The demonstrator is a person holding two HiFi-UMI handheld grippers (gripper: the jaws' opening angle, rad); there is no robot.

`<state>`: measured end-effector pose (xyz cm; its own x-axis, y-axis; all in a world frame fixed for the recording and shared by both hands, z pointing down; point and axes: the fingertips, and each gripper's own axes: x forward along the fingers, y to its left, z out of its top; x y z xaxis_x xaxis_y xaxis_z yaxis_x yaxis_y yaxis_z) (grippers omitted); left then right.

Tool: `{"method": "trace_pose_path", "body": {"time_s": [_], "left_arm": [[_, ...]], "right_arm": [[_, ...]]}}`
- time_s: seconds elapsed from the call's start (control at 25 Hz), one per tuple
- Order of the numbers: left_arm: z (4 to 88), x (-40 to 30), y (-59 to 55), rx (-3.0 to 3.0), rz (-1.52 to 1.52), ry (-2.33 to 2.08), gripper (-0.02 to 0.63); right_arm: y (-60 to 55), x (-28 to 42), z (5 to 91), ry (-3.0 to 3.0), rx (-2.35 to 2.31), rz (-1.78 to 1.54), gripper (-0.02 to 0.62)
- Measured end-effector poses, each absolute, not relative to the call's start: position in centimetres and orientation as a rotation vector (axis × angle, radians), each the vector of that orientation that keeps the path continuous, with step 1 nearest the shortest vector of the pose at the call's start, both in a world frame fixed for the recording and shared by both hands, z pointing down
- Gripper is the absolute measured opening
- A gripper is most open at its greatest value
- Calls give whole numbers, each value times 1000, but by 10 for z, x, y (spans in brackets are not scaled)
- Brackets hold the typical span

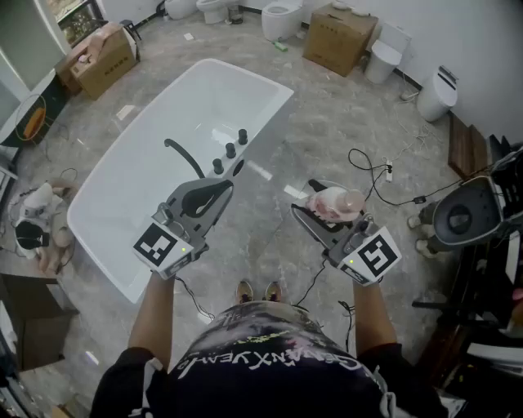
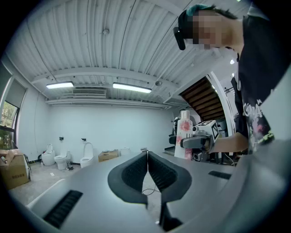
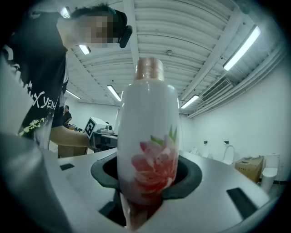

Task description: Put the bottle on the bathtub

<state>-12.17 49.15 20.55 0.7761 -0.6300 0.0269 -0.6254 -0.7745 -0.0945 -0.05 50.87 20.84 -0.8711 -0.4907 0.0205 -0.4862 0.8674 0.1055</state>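
Note:
A white bottle with a pink flower print is clamped in my right gripper, held above the marble floor to the right of the bathtub. In the right gripper view the bottle stands upright between the dark pads and fills the middle of the picture. The white bathtub lies at the left and centre of the head view. My left gripper hovers over the tub's near right rim with nothing in it. In the left gripper view its jaws are pressed together, and the bottle shows beyond them.
A black faucet and three black knobs sit on the tub's right rim. Cardboard boxes and toilets stand at the back. Cables trail over the floor; dark equipment crowds the right side.

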Motion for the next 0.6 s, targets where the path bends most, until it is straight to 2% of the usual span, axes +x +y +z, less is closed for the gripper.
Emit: {"method": "trace_pose_path", "body": {"time_s": [0.6], "left_arm": [[212,-126,495,-2886,-116,1029,20]], "right_arm": [[517,-7,210,-3014,763,-120,213]]}}
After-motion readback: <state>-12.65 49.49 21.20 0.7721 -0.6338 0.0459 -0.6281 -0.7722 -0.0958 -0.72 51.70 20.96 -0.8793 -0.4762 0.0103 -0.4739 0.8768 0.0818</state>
